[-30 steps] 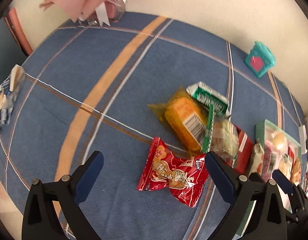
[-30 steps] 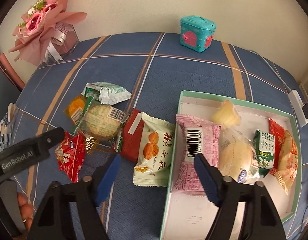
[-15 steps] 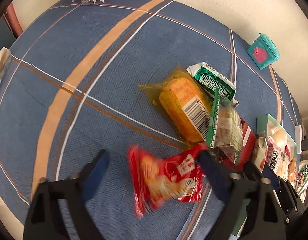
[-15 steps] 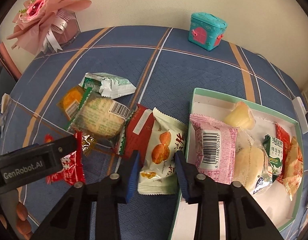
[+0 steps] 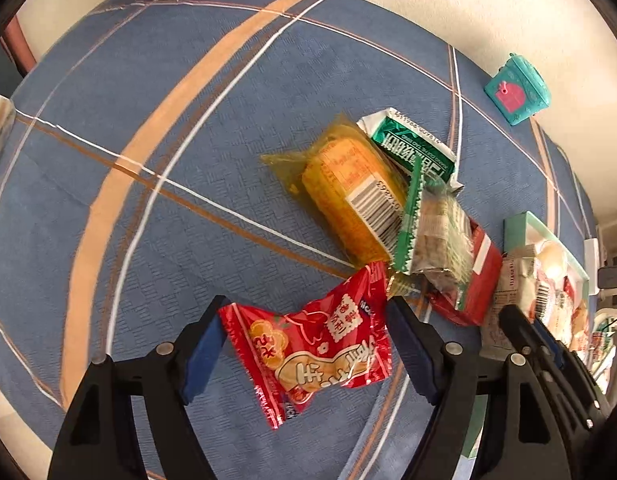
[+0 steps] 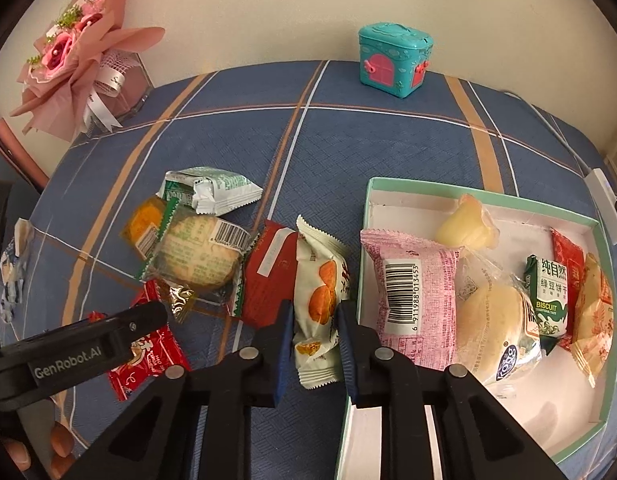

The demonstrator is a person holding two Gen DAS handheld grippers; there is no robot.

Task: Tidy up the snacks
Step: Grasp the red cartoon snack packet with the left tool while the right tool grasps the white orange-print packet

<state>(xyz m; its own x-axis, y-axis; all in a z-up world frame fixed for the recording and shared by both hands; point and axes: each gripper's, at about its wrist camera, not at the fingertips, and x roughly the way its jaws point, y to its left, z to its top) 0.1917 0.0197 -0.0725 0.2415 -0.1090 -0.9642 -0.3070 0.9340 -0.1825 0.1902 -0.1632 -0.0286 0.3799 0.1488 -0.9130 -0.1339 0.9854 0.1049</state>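
Note:
A red snack packet (image 5: 316, 348) hangs tilted between the blue pads of my left gripper (image 5: 304, 316), which is shut on its two ends just above the blue cloth. From the right wrist view that packet (image 6: 148, 360) shows under the left gripper's black finger. My right gripper (image 6: 314, 312) is closing on a white packet with orange print (image 6: 320, 280), and its pads press the packet's sides. This packet lies just left of the mint-rimmed tray (image 6: 480, 196), which holds several wrapped snacks.
A loose pile sits between the grippers: a yellow cake packet (image 5: 348, 196), a green packet (image 5: 412, 148), a clear green-edged packet (image 6: 196, 256), a red box (image 6: 268, 276). A teal toy house (image 6: 394, 60) and pink bouquet (image 6: 76, 60) stand at the back.
The left jaws closed in on the red packet, which turned and lifted. The right gripper shifted left from over the tray to the white packet and shut on it.

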